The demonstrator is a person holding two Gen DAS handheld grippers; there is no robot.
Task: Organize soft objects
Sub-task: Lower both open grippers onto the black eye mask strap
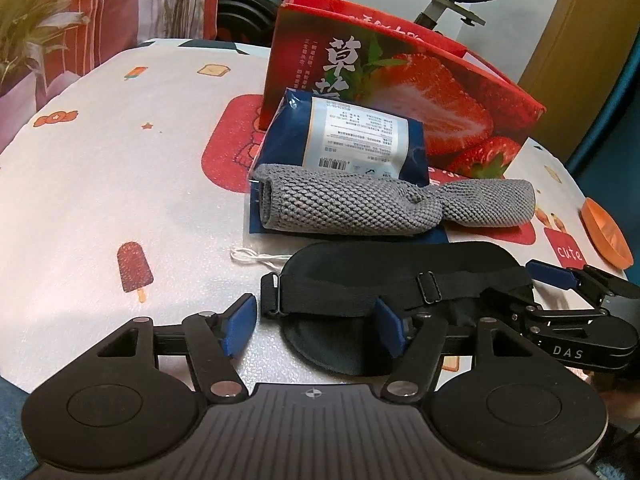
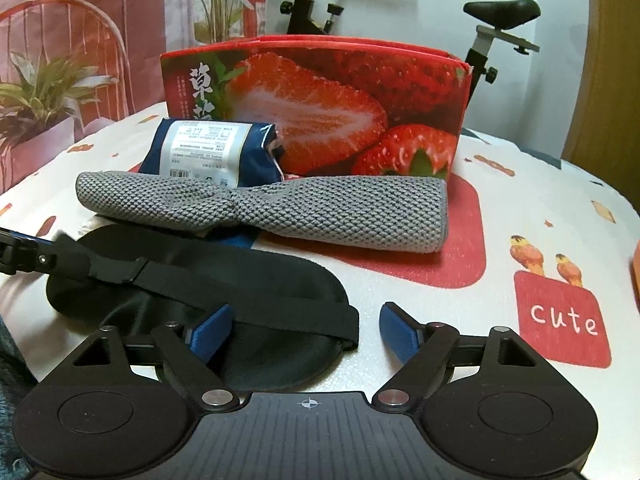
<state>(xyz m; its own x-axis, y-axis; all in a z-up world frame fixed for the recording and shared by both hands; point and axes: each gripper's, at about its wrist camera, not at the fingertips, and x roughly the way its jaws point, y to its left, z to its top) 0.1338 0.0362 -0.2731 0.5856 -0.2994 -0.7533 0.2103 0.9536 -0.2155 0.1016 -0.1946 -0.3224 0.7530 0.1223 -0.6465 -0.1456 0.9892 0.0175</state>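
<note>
A black sleep mask point(image 1: 400, 276) with an elastic strap lies on the table in front of both grippers; it also shows in the right wrist view point(image 2: 240, 280). My left gripper point(image 1: 316, 326) is open around the mask's left end. My right gripper point(image 2: 306, 330) is open around its right end; it shows at the right of the left wrist view point(image 1: 532, 280). Behind the mask lies a rolled grey knitted cloth point(image 1: 384, 204) point(image 2: 280, 212). Behind that is a blue tissue pack point(image 1: 344, 140) point(image 2: 212, 152).
A red strawberry box point(image 1: 420, 92) point(image 2: 340, 108) stands open behind the soft items. An orange dish point(image 1: 606, 232) sits at the table's right edge. A white string point(image 1: 256, 258) lies by the mask. The tablecloth point(image 1: 120, 180) has cartoon prints. An exercise bike and plants stand beyond.
</note>
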